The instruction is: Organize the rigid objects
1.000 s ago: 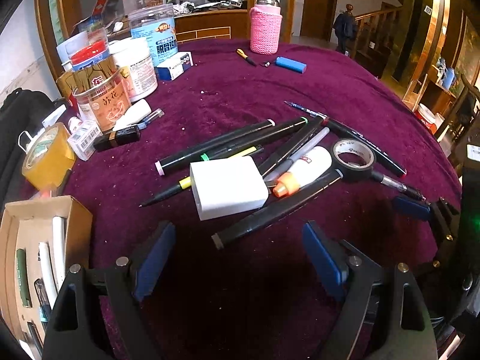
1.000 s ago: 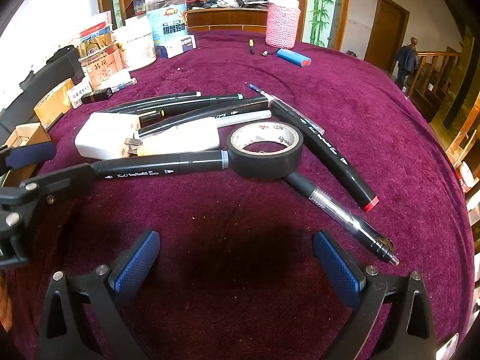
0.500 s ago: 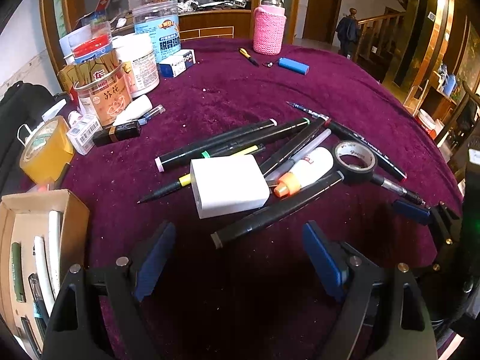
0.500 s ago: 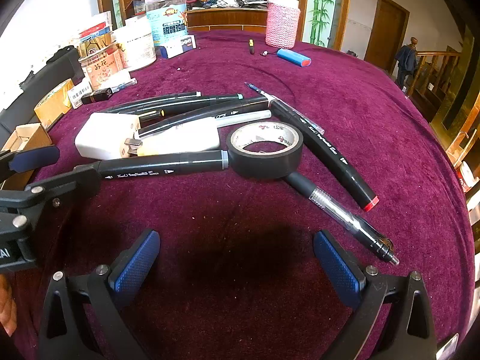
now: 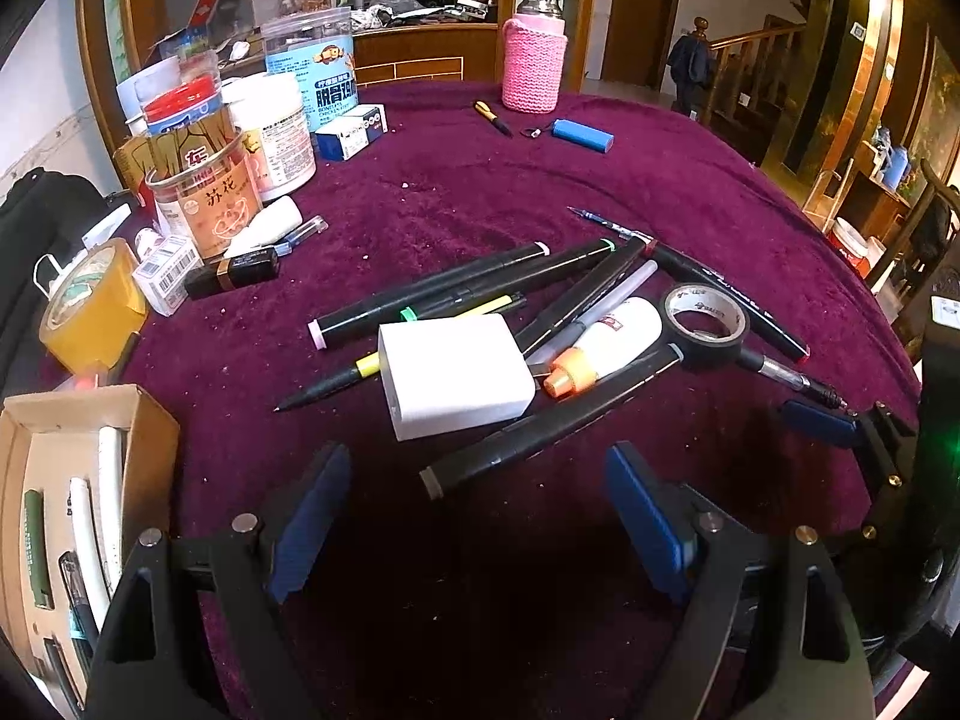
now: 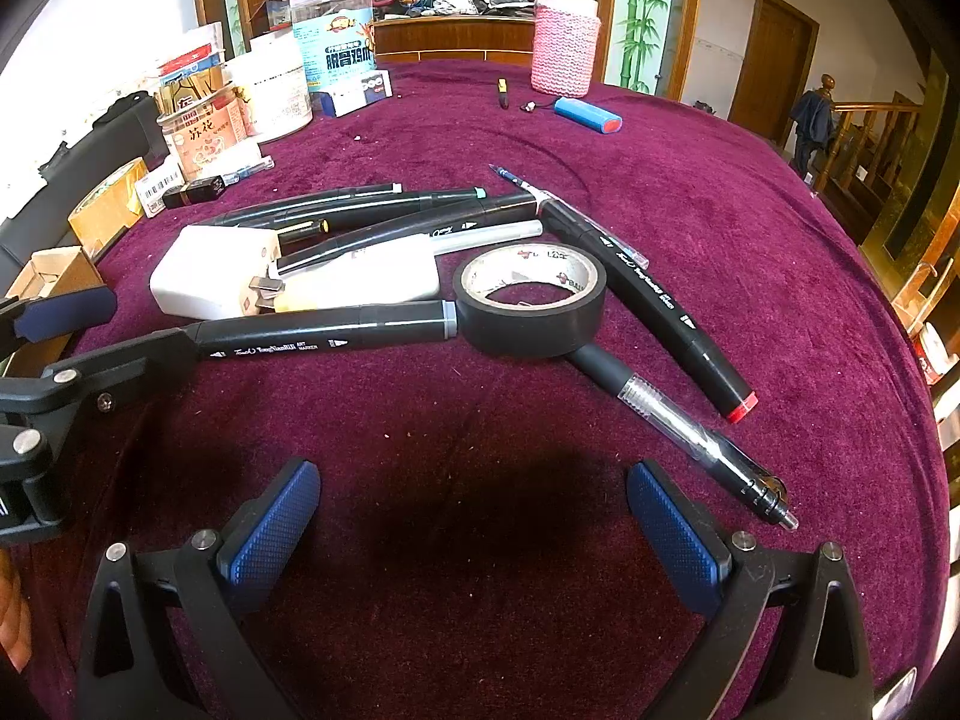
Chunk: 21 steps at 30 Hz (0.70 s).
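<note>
A heap of black markers [image 5: 456, 294] and pens lies on the purple cloth, with a white charger block [image 5: 453, 375], a white tube with an orange cap [image 5: 600, 348] and a black tape roll [image 5: 705, 321]. My left gripper [image 5: 474, 504] is open and empty just in front of the nearest black marker [image 5: 540, 432]. My right gripper [image 6: 474, 516] is open and empty, a little short of the tape roll [image 6: 531, 300] and a clear-barrelled pen [image 6: 690, 432]. A cardboard box [image 5: 144, 450] with pens in it sits at my left.
Jars and tins [image 5: 207, 192], a yellow tape roll [image 5: 90, 306] and small boxes crowd the back left. A pink knitted bottle [image 5: 534, 60], a blue lighter [image 5: 582, 135] and a small pen [image 5: 492, 117] lie at the back. The table edge curves away at the right.
My left gripper has drawn back and swung slightly, so the cardboard box sits lower in its view. The right gripper has not moved. Both stay open.
</note>
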### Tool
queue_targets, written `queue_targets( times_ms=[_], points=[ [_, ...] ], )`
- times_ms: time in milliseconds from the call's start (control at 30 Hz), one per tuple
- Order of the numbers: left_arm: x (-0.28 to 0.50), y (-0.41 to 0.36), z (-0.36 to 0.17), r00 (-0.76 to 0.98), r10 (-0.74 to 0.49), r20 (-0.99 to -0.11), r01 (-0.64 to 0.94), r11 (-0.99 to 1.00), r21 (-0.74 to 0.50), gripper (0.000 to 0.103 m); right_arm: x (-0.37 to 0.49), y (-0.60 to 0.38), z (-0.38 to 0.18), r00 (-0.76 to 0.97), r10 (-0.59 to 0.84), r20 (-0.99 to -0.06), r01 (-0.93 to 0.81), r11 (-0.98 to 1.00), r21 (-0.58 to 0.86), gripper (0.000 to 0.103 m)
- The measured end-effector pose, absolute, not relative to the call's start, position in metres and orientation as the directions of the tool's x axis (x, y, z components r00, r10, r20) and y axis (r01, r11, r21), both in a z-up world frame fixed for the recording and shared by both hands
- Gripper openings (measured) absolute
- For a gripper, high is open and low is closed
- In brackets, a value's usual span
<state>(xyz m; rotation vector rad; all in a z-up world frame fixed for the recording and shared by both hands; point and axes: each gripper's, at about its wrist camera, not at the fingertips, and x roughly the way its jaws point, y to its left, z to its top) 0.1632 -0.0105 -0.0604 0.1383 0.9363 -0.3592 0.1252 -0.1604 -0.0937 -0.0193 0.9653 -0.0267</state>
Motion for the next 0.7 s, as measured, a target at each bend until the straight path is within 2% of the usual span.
queue_targets(
  times_ms=[233, 567, 700],
  points=[
    [0.165, -0.011, -0.062, 0.526, -0.249, -0.813, 0.376, 0.926, -0.04, 0.085, 0.125, -0.161, -0.094, 0.569, -0.031, -0.822, 0.014, 1.0, -0.028, 0.102],
    [0.176, -0.039, -0.071, 0.506, -0.214, -0.836, 0.471, 0.88, 0.059, 0.085, 0.125, -0.16, -0.094, 0.568, -0.031, -0.822, 0.013, 0.999, -0.029, 0.102],
    [0.181, -0.036, -0.065, 0.495, -0.23, -0.838, 0.472, 0.881, 0.037, 0.079, 0.125, -0.16, -0.092, 0.56, -0.024, -0.828, 0.006, 1.0, -0.025, 0.102]
  ],
)
